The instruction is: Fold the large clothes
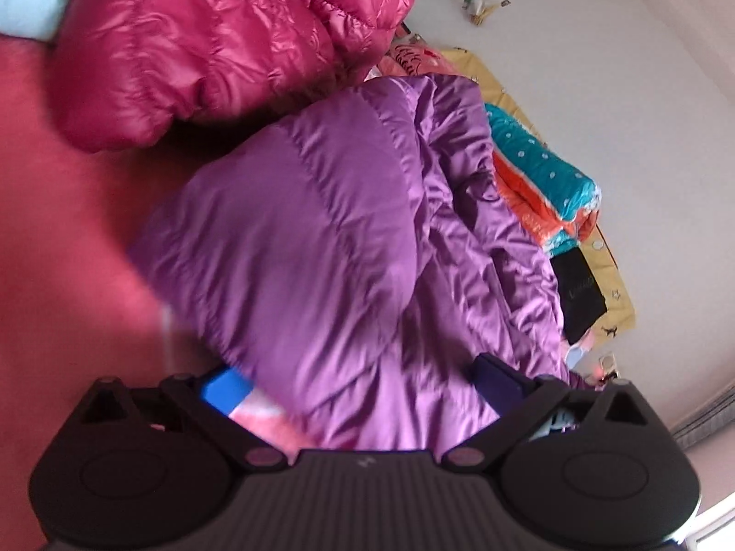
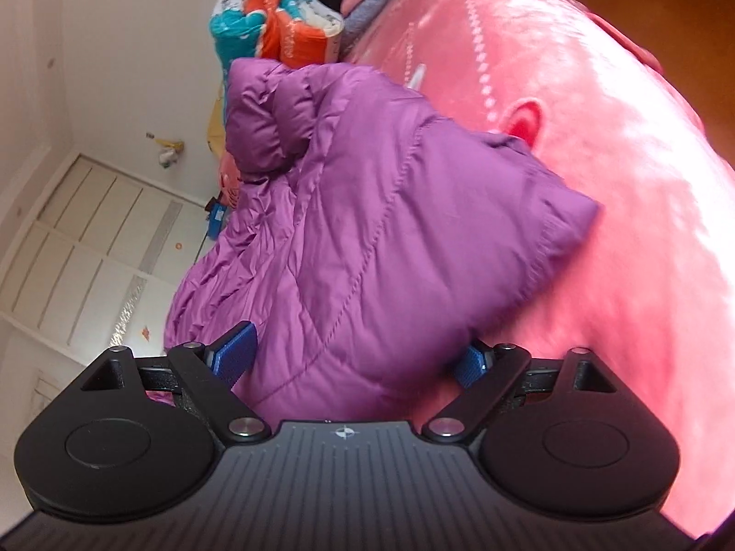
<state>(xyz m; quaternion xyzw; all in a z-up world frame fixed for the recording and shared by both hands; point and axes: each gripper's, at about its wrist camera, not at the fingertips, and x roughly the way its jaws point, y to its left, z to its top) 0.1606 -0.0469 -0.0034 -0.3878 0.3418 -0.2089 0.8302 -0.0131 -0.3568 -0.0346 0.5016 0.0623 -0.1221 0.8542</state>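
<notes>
A purple puffer jacket (image 1: 349, 211) lies bunched on the pink bed cover (image 1: 59, 238). In the left wrist view my left gripper (image 1: 360, 383) stands open, its blue pads (image 1: 227, 388) spread wide with the jacket's near edge bulging between them. In the right wrist view the same purple jacket (image 2: 367, 211) shows a folded sleeve or corner reaching right onto the pink cover (image 2: 597, 160). My right gripper (image 2: 353, 356) is open too, blue fingertips (image 2: 236, 351) on either side of the jacket's near hem. Whether the pads touch the fabric is unclear.
A shiny magenta puffer jacket (image 1: 197, 32) is piled behind the purple one. A folded teal and orange quilt (image 1: 542, 179) and a black item (image 1: 579, 294) lie by the white wall (image 1: 620, 92). White cupboard doors (image 2: 87, 248) stand to the left in the right wrist view.
</notes>
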